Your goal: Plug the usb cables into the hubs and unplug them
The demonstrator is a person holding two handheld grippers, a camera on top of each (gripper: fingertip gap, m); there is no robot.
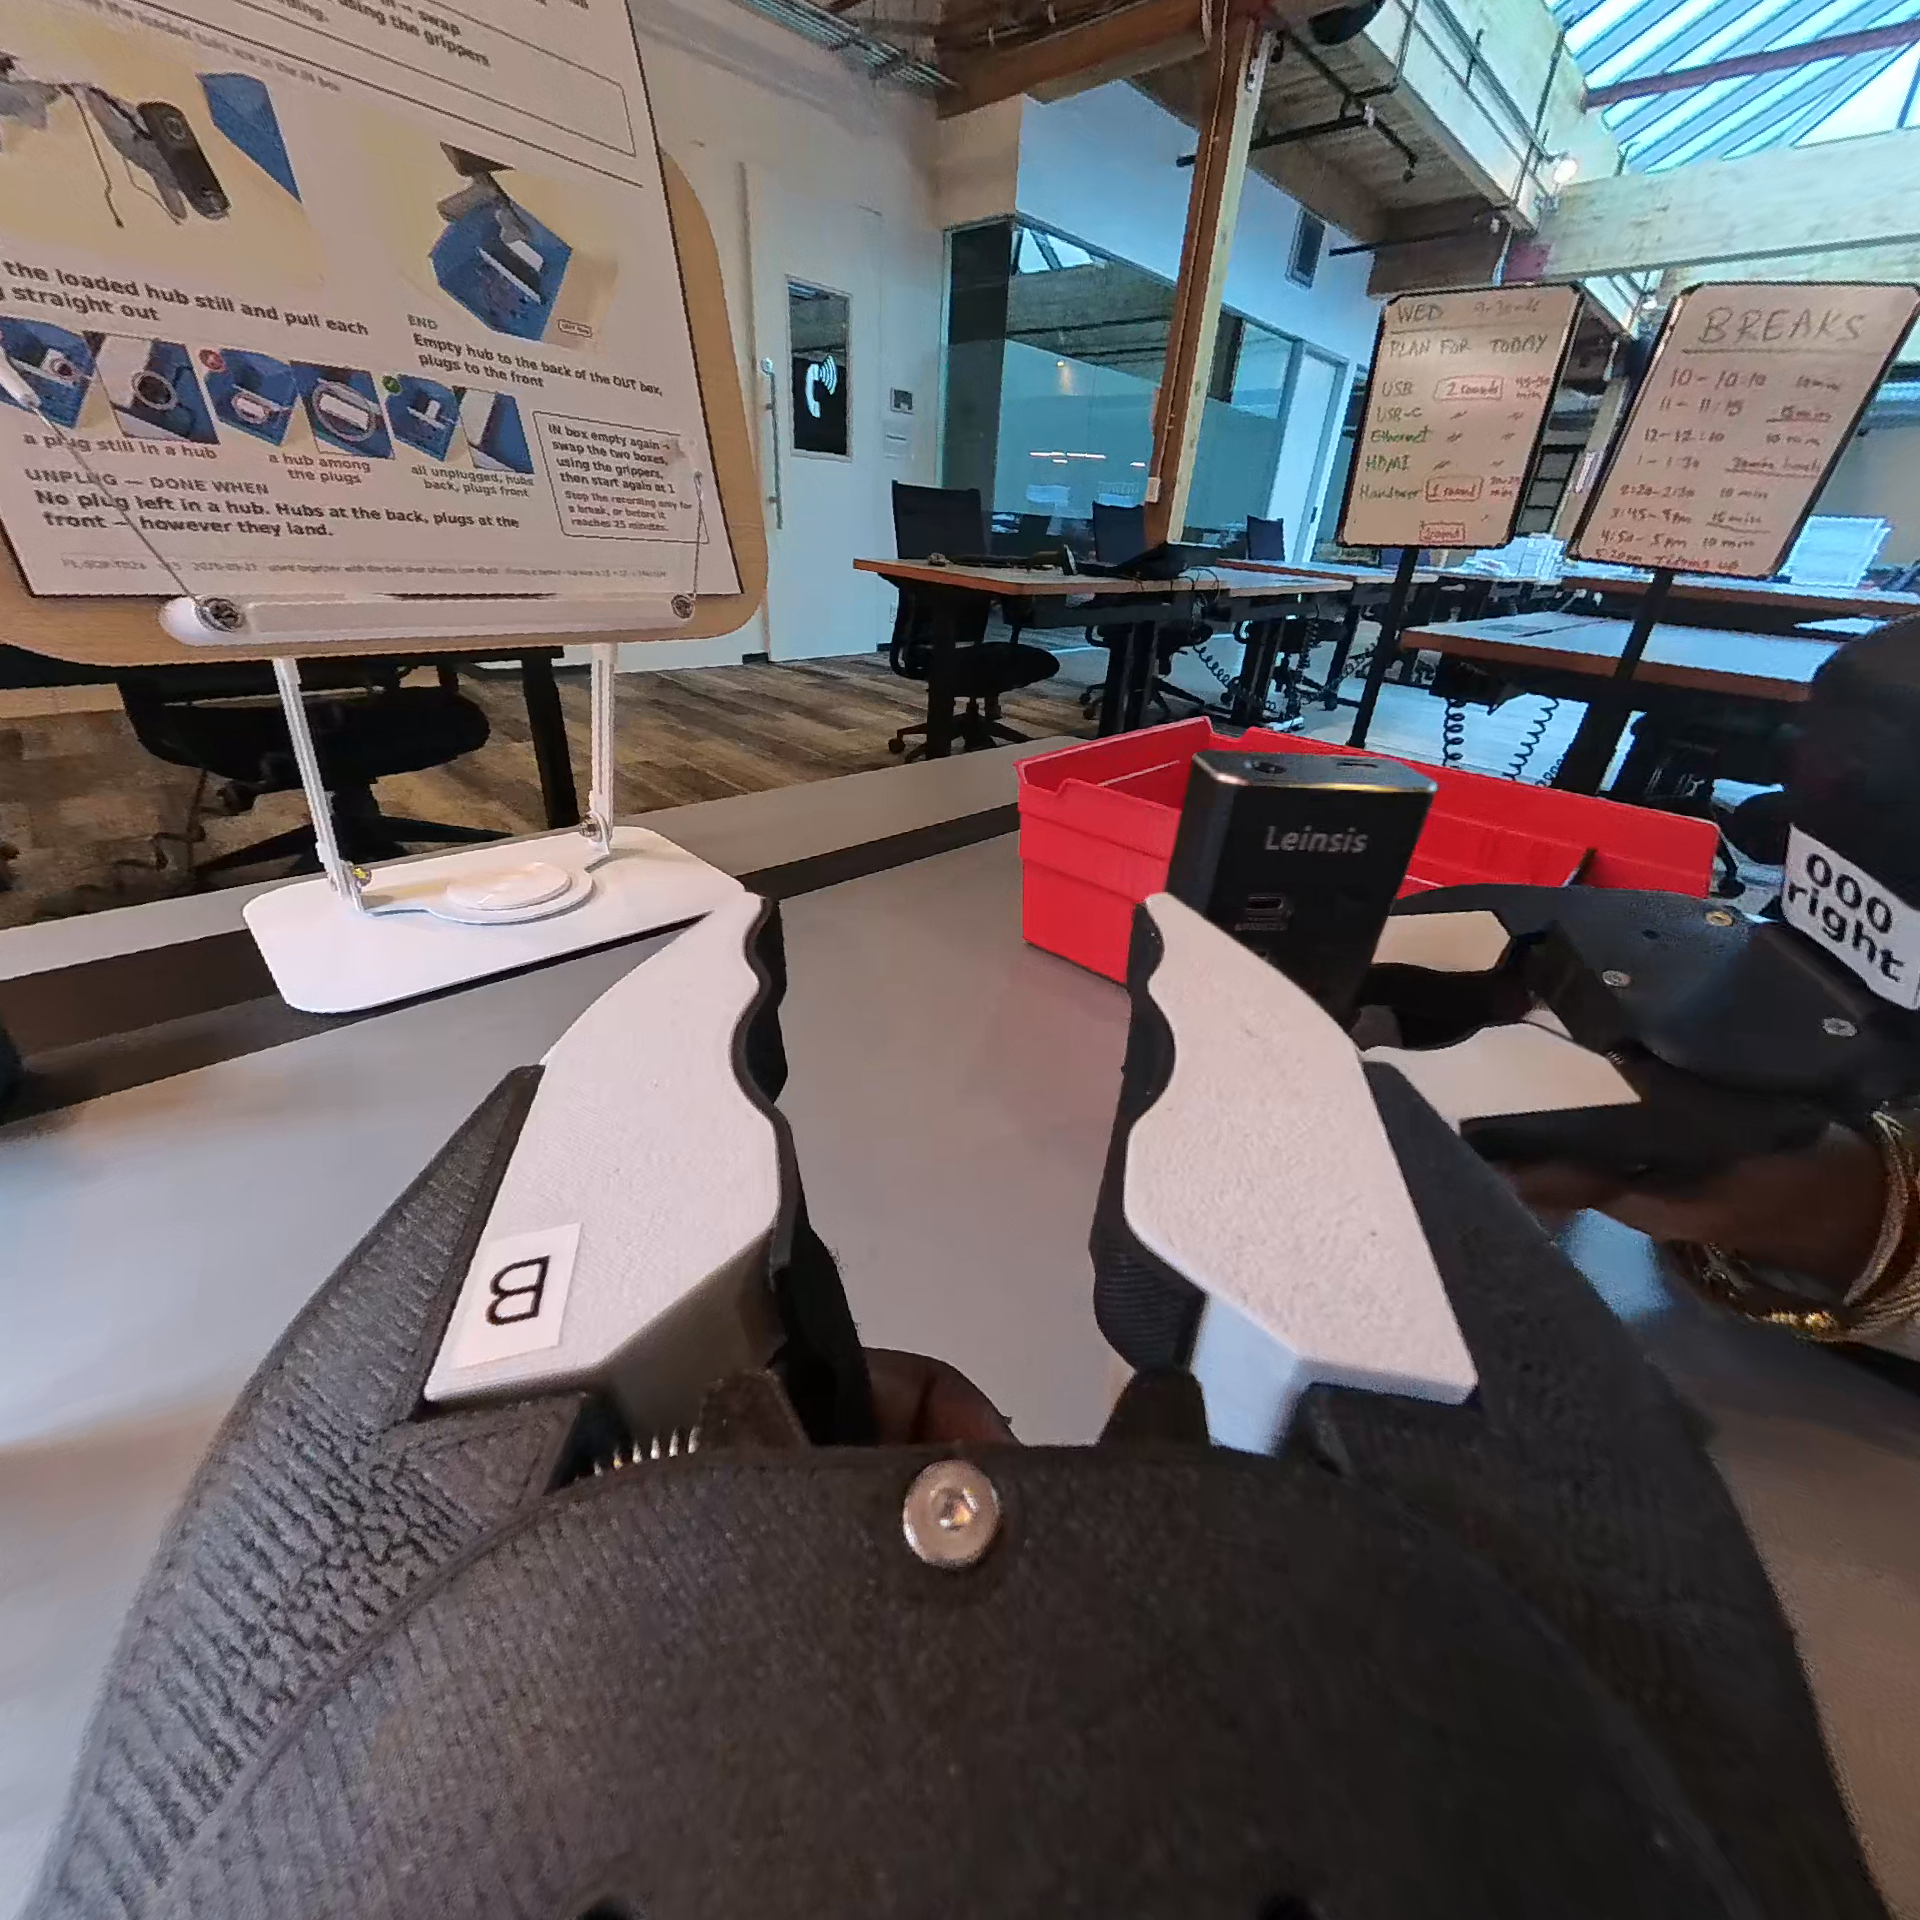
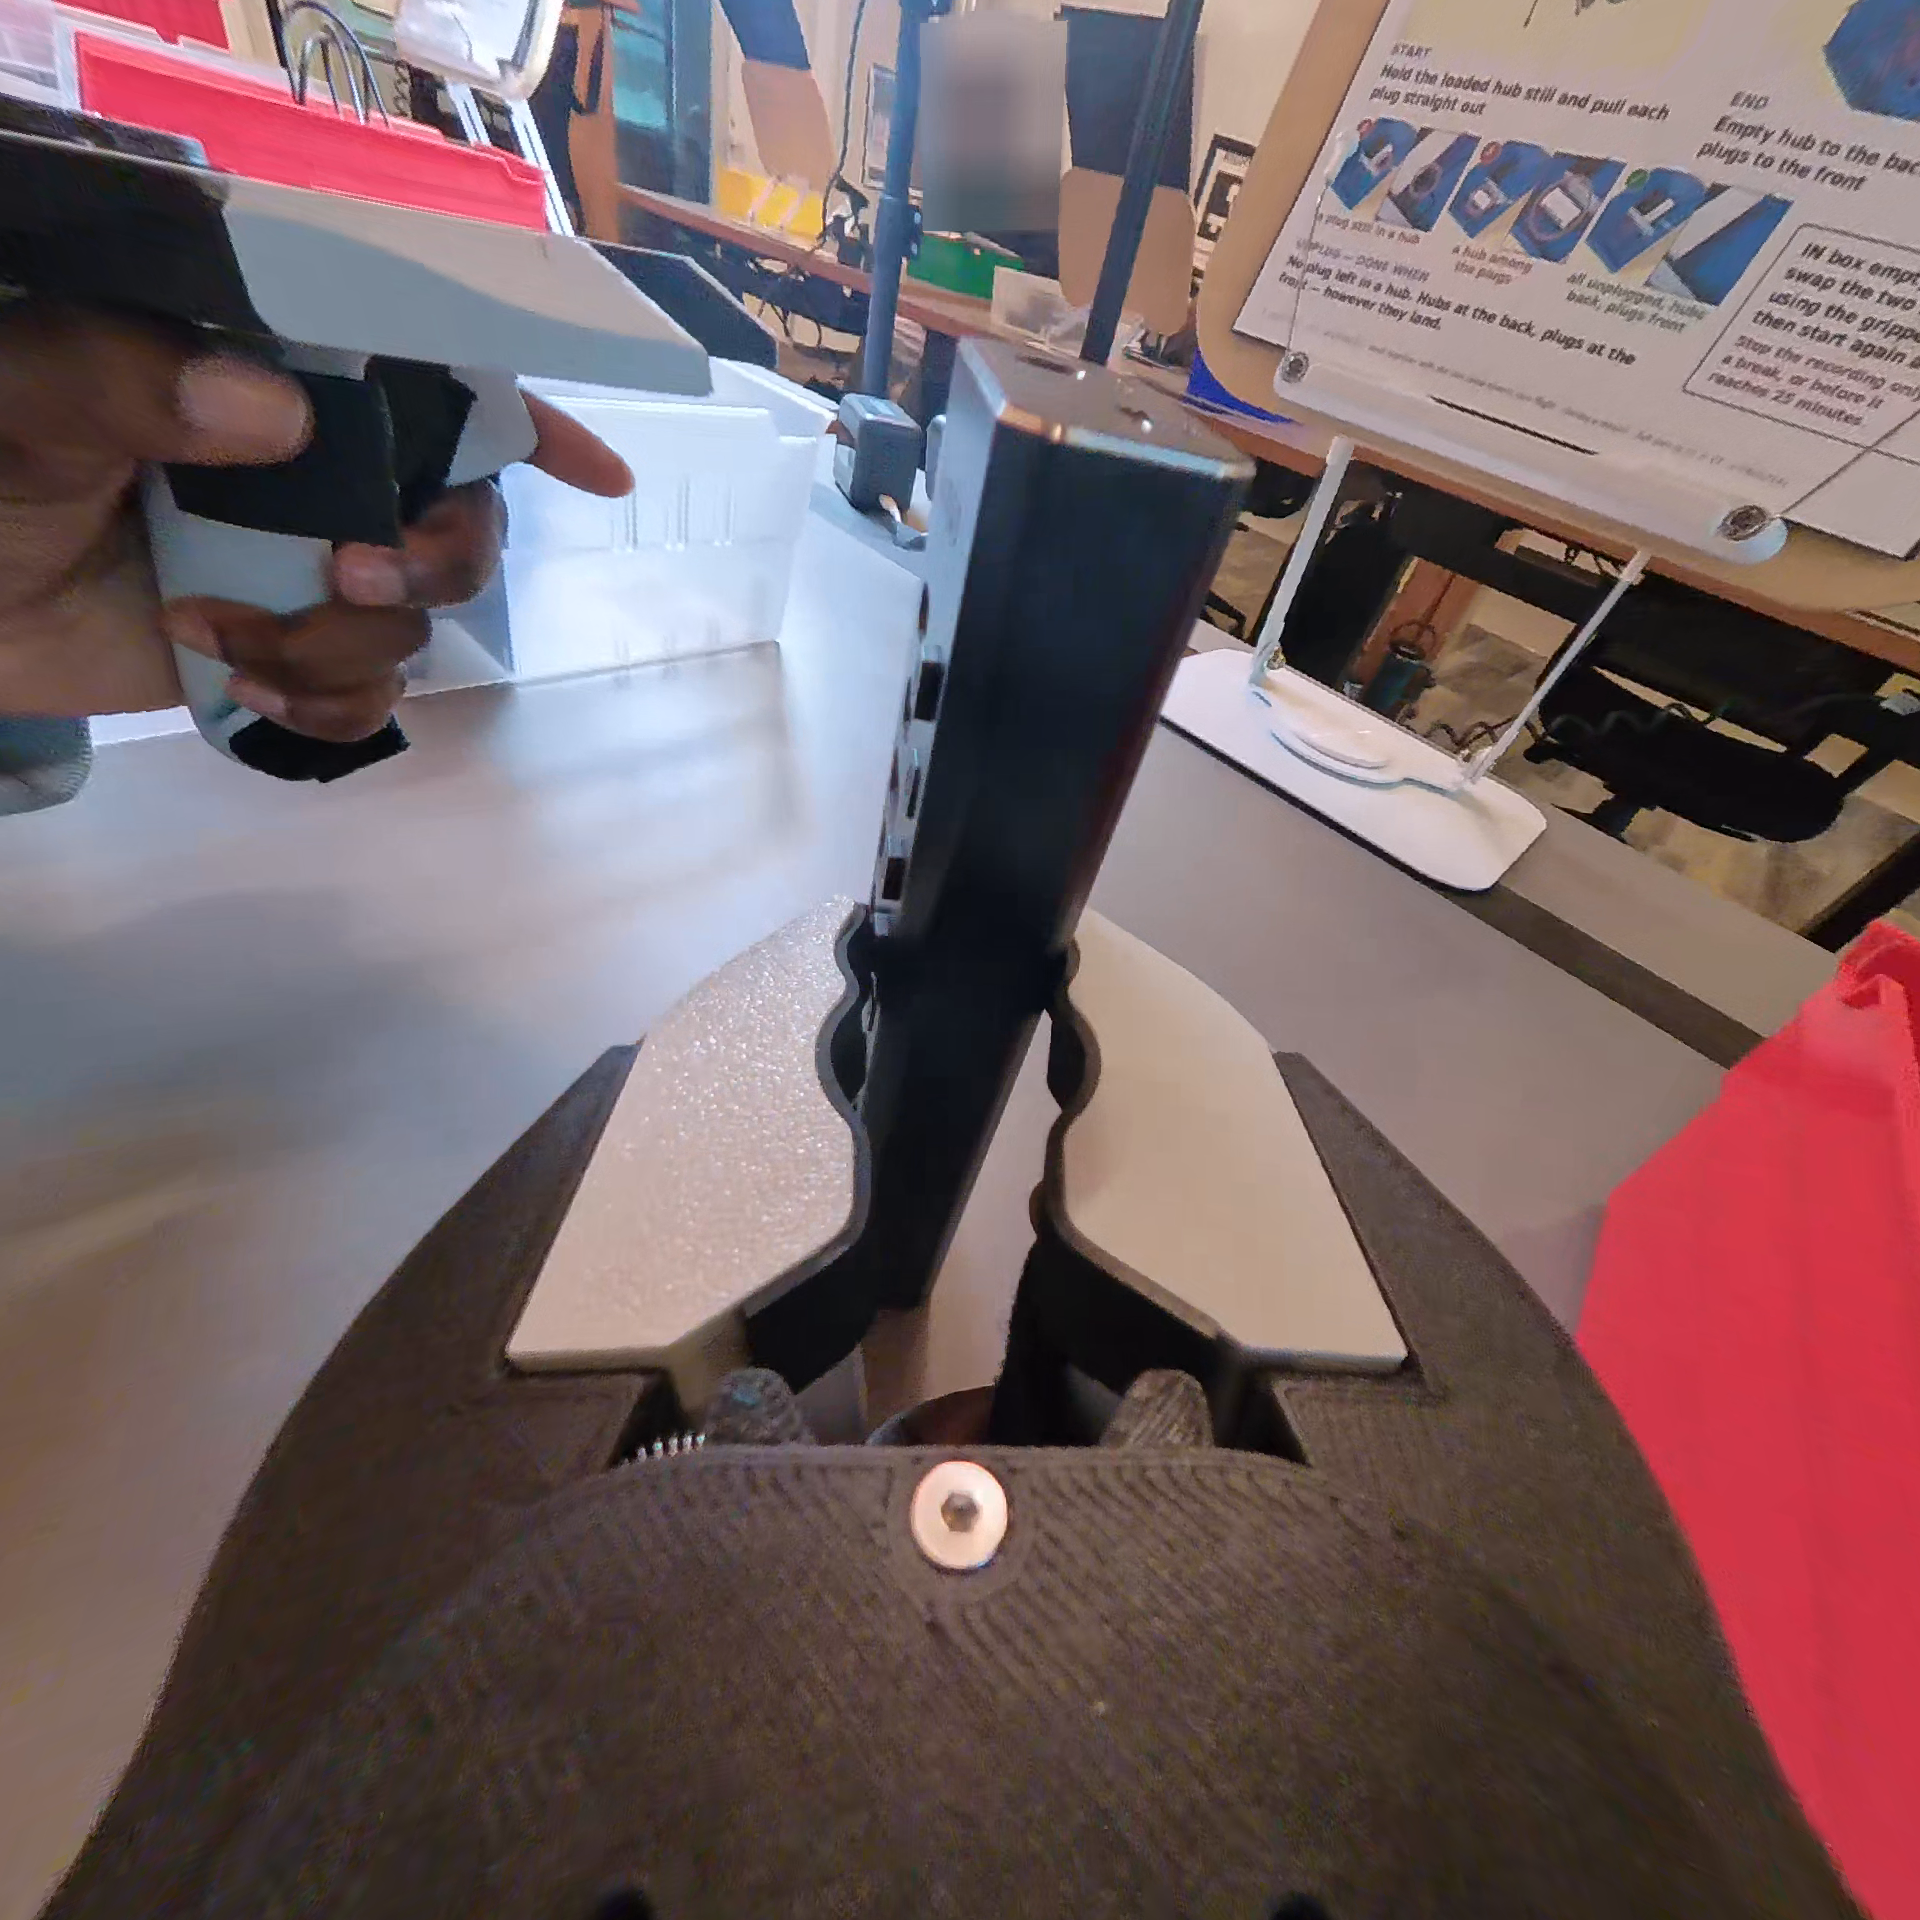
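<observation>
My right gripper [image 2: 961, 961] is shut on a black USB hub [image 2: 1039, 675] and holds it upright above the grey table; ports run down its left face and no cable shows in them. In the left wrist view the same hub [image 1: 1299, 862] stands just beyond my right fingertip, held by the right gripper [image 1: 1475, 966] coming in from the right. My left gripper [image 1: 951, 914] is open and empty, its fingers spread wide over the table. The left gripper also shows in the right wrist view [image 2: 644, 364] at upper left, held by a hand. No USB cable is in view.
A red bin [image 1: 1091, 873] stands behind the hub, also at the right edge of the right wrist view [image 2: 1766, 1351]. A clear box [image 2: 665, 540] sits at the table's left. An instruction sheet on a white stand [image 1: 468, 914] is at the back. Whiteboards [image 1: 1455, 416] stand beyond.
</observation>
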